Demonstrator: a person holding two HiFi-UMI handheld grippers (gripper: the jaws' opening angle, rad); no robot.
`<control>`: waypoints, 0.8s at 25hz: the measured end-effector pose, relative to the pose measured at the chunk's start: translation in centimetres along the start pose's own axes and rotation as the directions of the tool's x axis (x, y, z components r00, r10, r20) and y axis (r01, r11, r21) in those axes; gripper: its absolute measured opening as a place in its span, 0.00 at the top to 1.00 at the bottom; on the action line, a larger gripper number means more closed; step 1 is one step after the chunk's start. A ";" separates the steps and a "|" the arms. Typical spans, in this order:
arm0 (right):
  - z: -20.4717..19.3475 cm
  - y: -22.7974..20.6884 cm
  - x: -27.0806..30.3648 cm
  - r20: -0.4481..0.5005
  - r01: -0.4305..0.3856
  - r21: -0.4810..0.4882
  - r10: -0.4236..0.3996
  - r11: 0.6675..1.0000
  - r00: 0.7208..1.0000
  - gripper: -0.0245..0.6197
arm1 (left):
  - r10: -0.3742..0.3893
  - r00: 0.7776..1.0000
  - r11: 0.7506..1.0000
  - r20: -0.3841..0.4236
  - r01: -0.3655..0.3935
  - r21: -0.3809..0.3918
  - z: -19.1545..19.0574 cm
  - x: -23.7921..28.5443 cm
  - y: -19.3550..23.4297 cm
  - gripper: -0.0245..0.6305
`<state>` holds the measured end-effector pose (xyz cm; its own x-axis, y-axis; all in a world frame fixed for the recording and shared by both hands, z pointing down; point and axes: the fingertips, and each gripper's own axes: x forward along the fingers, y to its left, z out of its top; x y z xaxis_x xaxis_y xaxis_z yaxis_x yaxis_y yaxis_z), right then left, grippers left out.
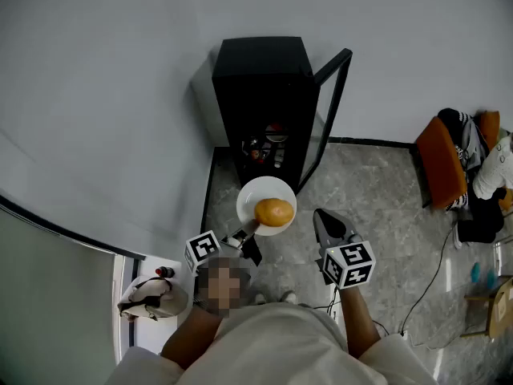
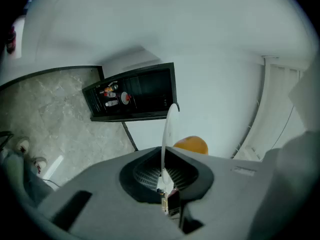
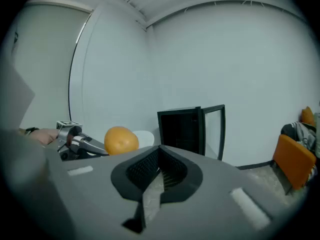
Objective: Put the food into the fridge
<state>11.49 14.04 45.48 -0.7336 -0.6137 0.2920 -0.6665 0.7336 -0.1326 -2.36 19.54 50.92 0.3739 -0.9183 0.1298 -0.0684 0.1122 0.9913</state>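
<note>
The person's pale shirt [image 1: 272, 343] is filling the bottom of the head view, both arms reaching out over the stone floor [image 1: 377, 207]. The left gripper [image 1: 249, 230] is pinching the near rim of a white plate [image 1: 260, 192], carrying it level, probably so that the round orange food [image 1: 274, 212] is not rolling off. Plate and food are hovering just short of the black fridge [image 1: 260, 79]. Its glass door [image 1: 333, 111] is standing wide open on the right, leaving the mouth unobstructed, though some bottles [image 1: 264, 147] are already sitting inside. The right gripper [image 1: 321, 216] is idling beside the plate, jaws pressed together on nothing, apart from the door edge. An orange chair [image 1: 439, 163] is standing well clear.
</note>
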 end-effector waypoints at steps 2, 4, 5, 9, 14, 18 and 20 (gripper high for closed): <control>0.2 0.0 0.0 0.005 0.000 -0.005 0.000 1.000 1.000 0.95 | -0.002 1.000 1.000 0.003 0.002 -0.004 -0.1 0.0 -0.1 0.96; 0.4 0.0 -0.1 0.017 -0.010 0.003 0.010 1.000 1.000 0.95 | -0.004 1.000 1.000 0.005 0.004 -0.006 -0.2 0.0 -0.3 0.96; 0.5 -0.1 -0.2 0.023 -0.017 0.011 0.016 1.000 1.000 0.95 | -0.004 1.000 1.000 0.004 0.004 -0.006 -0.3 0.1 -0.3 0.96; 0.4 -0.4 -0.2 0.026 -0.023 0.031 0.022 0.999 0.999 0.95 | 0.004 1.000 1.000 0.003 -0.004 -0.021 -1.0 0.2 -0.1 0.96; -0.4 -0.3 -0.3 0.010 -0.037 0.036 0.037 0.999 0.999 0.95 | 0.022 1.000 0.999 0.012 -0.021 -0.044 -1.8 0.0 1.1 0.96; -1.0 -0.4 -0.5 -0.003 -0.047 0.020 0.047 0.999 0.999 0.95 | 0.038 0.999 0.998 0.022 -0.037 -0.052 -2.2 0.1 1.9 0.96; -1.2 -0.7 -0.8 -0.007 -0.053 0.018 0.053 0.998 0.999 0.95 | 0.041 0.999 0.998 0.027 -0.040 -0.053 -2.6 0.2 2.0 0.96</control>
<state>12.74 14.39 46.46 -0.7668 -0.5719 0.2915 -0.6292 0.7597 -0.1645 -0.01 20.57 52.95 0.3453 -0.9230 0.1697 -0.0344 0.1683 0.9851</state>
